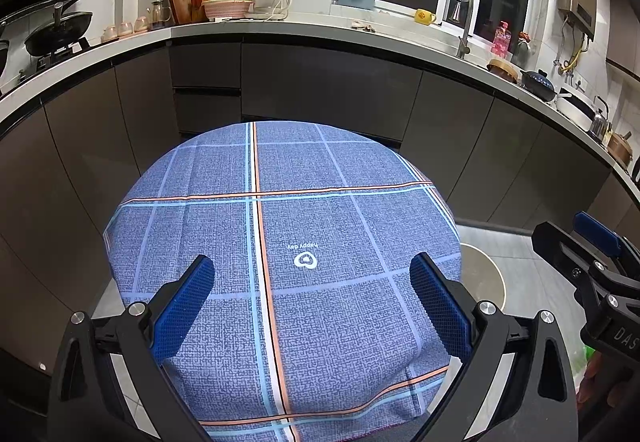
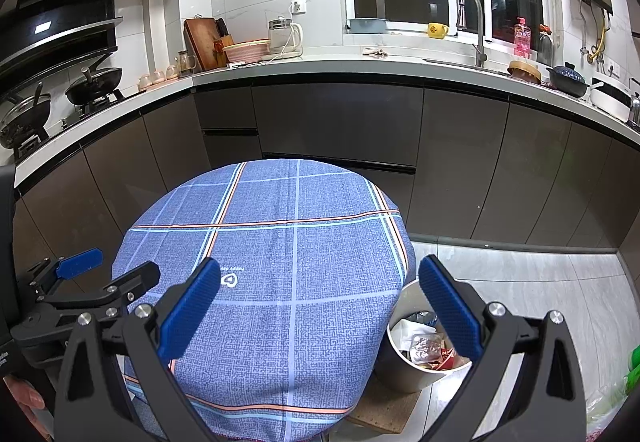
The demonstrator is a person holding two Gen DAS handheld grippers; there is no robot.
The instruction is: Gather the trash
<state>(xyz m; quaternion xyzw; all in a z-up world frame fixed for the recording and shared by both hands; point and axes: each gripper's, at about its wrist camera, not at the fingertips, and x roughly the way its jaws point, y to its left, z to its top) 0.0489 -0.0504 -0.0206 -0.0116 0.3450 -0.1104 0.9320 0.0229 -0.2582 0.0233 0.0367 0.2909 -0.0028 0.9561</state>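
Left tongs (image 1: pixel 312 302) spread above tablecloth (image 1: pixel 320 342), right tongs (image 2: pixel 320 302) spread

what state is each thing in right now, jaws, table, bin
left gripper: jaws open, holding nothing
right gripper: jaws open, holding nothing
tablecloth: spread over the round table, no trash on it
trash bin: on the floor beside the table, uncovered, wrappers inside
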